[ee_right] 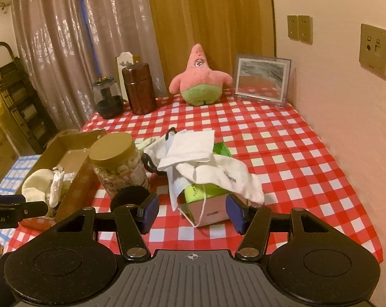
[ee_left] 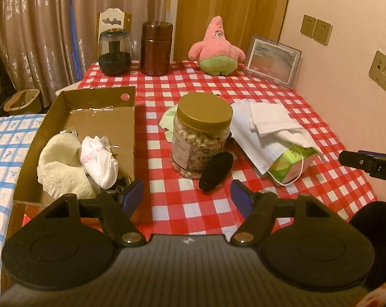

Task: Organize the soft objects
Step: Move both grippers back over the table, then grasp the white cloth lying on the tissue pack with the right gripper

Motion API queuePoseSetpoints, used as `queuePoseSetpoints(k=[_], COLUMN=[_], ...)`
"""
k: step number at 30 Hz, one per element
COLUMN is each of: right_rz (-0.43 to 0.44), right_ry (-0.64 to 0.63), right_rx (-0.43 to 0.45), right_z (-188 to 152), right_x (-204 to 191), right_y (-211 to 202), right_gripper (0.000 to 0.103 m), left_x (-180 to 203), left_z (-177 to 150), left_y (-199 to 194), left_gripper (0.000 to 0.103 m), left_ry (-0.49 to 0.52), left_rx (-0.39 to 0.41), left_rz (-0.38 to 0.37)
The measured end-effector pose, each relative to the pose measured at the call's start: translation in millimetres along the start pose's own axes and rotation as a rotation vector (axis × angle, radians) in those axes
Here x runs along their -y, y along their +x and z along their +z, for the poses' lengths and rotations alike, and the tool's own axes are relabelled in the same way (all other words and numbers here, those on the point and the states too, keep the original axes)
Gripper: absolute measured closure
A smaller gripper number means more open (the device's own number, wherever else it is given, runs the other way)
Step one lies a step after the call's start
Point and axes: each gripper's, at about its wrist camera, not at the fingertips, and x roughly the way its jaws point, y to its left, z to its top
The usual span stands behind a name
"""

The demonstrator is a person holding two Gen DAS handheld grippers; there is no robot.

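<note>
A pile of white cloths (ee_left: 272,121) and a face mask (ee_left: 249,140) drapes over a green tissue box (ee_right: 205,204) right of centre. My right gripper (ee_right: 193,212) stands open just short of that box's near end, its pads clear of it. My left gripper (ee_left: 187,194) is open above the checked tablecloth, in front of a black fuzzy thing (ee_left: 216,172) that leans on the jar. The cardboard box (ee_left: 103,97) at left holds a cream towel (ee_left: 60,163) and a crumpled white cloth (ee_left: 98,161). A pink star plush (ee_left: 216,48) sits at the back.
A gold-lidded jar of nuts (ee_left: 202,138) stands mid-table, with a pale green cloth (ee_left: 168,120) behind it. A brown canister (ee_left: 156,48), a dark glass jar (ee_left: 114,52) and a picture frame (ee_left: 272,60) line the far edge. The wall runs along the right side.
</note>
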Motion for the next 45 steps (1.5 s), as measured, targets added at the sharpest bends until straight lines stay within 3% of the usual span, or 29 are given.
queuePoseSetpoints(k=[13,18,26,30,42,45], right_rz=[-0.026,-0.032,0.007,0.044,0.041,0.034], right_ry=[-0.113,-0.28,-0.661,-0.745,-0.962,-0.993], right_rx=[-0.02,-0.032,-0.063,-0.091,-0.067,-0.071], right_z=[8.7,13.8,8.5,5.5,2.5,2.3], right_x=[11.9,10.1,-2.6,-5.4,-13.8,-14.8], right_y=[16.1,35.7,77.3,99.5,143.6,149.0], right_gripper=[0.045,0.045,0.045,0.045,0.045,0.057], left_x=[10.7,18.3,34.1,39.9,46.7,46.8], left_z=[-1.1,0.7,4.9,4.5,6.3,7.2], left_y=[18.0,29.7,58.3,75.8,115.9,122.2], left_gripper=[0.032,0.032,0.032,0.032,0.032,0.032], left_ry=[0.029,0.07,0.144,0.162,0.157,0.155], left_rx=[-0.029,-0.023,-0.044,-0.068,-0.12,-0.123], left_rz=[-0.013,-0.022,-0.052,-0.061,-0.103,-0.11])
